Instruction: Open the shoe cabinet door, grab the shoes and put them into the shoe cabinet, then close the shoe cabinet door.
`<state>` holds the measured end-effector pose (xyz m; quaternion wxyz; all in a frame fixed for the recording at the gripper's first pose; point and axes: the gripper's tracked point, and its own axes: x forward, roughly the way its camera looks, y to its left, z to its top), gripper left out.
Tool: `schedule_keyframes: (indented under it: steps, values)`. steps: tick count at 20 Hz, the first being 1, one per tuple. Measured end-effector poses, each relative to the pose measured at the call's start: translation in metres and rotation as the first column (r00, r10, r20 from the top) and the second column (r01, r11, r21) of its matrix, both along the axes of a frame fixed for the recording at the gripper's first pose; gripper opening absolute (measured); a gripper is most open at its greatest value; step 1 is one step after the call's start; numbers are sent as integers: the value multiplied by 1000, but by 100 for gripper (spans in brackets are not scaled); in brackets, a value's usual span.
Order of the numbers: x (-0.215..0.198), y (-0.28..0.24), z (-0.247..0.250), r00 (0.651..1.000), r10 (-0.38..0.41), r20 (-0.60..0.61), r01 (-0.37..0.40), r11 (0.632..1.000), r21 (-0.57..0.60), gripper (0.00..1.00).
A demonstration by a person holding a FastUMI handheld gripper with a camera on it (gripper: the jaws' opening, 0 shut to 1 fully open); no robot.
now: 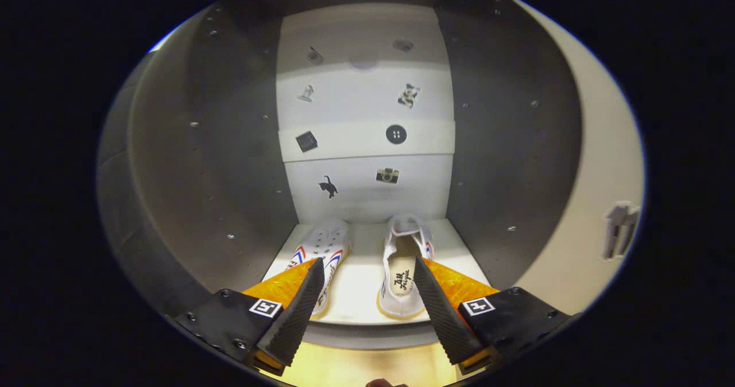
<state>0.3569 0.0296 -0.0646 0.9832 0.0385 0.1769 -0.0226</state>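
Two white canvas shoes lie side by side on the bottom shelf [362, 286] of the open shoe cabinet [229, 163]. The left shoe [324, 246] points its toe to the back and has red and blue stripes. The right shoe [402, 266] shows its insole with dark print. My gripper [367, 269] hovers in front of the shelf, open, with nothing between its orange and black fingers [298, 309]. The left fingertip overlaps the left shoe, and the right fingertip overlaps the heel side of the right shoe.
The cabinet's grey side walls [505, 146] close in left and right. Its white back panel [364, 140] carries small stickers. The open door [597, 192] stands at the right with a metal handle [620, 229]. A pale wooden floor [356, 367] lies below the fingers.
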Motion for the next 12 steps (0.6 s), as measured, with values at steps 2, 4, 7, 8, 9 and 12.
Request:
schedule_keyframes:
  steps: [2,4,7,8,9,12]
  values:
    - [-37,10,20,997,27,66,-23,998,-54,98]
    - [-76,22,43,987,53,149,-39,995,-96,98]
    - [-135,48,67,960,138,243,-108,985,-132,98]
    - [-155,53,71,952,162,261,-126,980,-153,98]
    - [-176,55,72,947,178,268,-135,976,-172,98]
    - [-228,58,69,939,208,273,-161,969,-185,98]
